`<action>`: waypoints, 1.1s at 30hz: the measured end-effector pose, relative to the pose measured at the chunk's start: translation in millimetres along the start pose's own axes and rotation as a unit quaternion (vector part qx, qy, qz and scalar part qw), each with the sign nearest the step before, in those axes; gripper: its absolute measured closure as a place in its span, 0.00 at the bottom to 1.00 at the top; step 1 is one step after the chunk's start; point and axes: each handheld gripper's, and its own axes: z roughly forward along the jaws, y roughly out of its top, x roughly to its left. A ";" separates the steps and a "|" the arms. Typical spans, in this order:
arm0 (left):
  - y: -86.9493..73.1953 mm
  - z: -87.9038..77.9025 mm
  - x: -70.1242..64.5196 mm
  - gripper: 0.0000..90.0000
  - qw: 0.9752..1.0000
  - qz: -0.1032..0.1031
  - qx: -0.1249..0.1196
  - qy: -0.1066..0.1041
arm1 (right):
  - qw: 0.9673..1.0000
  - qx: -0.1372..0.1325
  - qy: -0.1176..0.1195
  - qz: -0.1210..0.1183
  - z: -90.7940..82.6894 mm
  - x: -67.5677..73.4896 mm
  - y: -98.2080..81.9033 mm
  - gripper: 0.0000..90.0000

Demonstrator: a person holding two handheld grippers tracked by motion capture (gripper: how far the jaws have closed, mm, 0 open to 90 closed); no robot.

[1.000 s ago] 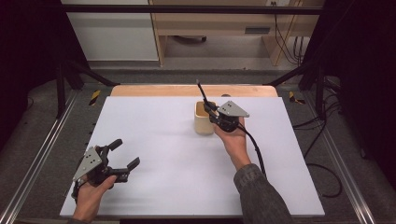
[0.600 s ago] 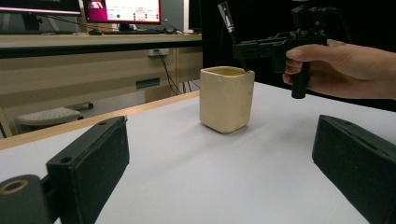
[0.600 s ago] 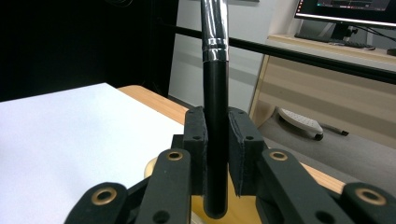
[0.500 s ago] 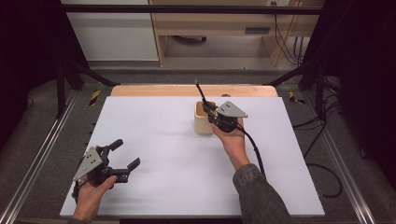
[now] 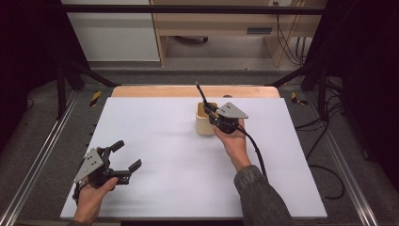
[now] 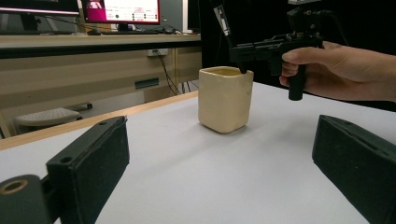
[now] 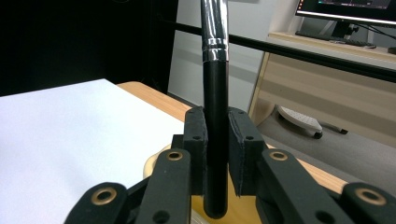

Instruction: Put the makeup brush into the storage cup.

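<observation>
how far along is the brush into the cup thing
Done: the right hand-held gripper is shut on the black brush and holds it upright over the cream cup. In hand: its lower end sits at the cup's mouth. Left: lower and release it. The left hand-held gripper rests open, apart.

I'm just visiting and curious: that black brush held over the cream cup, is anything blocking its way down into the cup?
Nothing visible does. The right gripper is shut on the brush, whose lower end hangs at the open mouth of the cup. Whether anything lies inside the cup cannot be told. The left gripper rests far off, open.
</observation>
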 end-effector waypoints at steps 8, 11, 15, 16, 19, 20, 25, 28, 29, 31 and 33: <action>0.1 -0.5 0.5 0.04 1.000 -0.001 -0.001 0.001 | 1.000 0.004 0.003 -0.003 1.7 1.5 -1.3 0.88; 0.1 -0.6 0.6 0.04 1.000 -0.001 -0.001 0.001 | 1.000 0.003 0.004 -0.002 1.9 1.5 -2.1 0.88; 0.2 -1.2 1.2 0.04 1.000 -0.001 -0.001 0.002 | 1.000 0.006 0.003 -0.002 2.1 1.6 -2.4 0.88; 0.2 -1.4 1.4 0.04 1.000 -0.001 0.000 0.002 | 1.000 0.007 0.001 -0.002 2.0 1.6 -2.6 0.88; 0.4 -2.1 2.1 0.04 1.000 -0.002 -0.002 0.003 | 1.000 0.011 0.002 0.005 1.3 1.4 -3.7 0.82; 0.5 -2.2 2.2 0.04 1.000 -0.002 -0.002 0.003 | 1.000 0.012 0.002 0.006 0.4 1.9 -3.6 0.81; 0.5 -2.3 2.6 0.04 1.000 -0.003 -0.004 0.005 | 1.000 0.004 0.008 0.008 -6.2 4.3 1.9 0.76; 0.7 -2.4 2.2 0.04 1.000 -0.003 -0.003 0.005 | 1.000 0.002 0.007 0.005 -10.1 4.5 5.3 0.76; 0.8 -2.5 2.2 0.04 1.000 -0.003 -0.003 0.005 | 1.000 0.002 0.007 0.006 -11.2 4.6 6.1 0.76; 0.9 -2.7 2.3 0.04 1.000 -0.003 -0.003 0.005 | 1.000 0.000 0.006 0.003 -13.9 4.1 8.2 0.76; 0.8 -2.8 2.4 0.04 1.000 -0.002 -0.002 0.005 | 1.000 -0.002 0.006 0.002 -16.5 3.7 10.2 0.76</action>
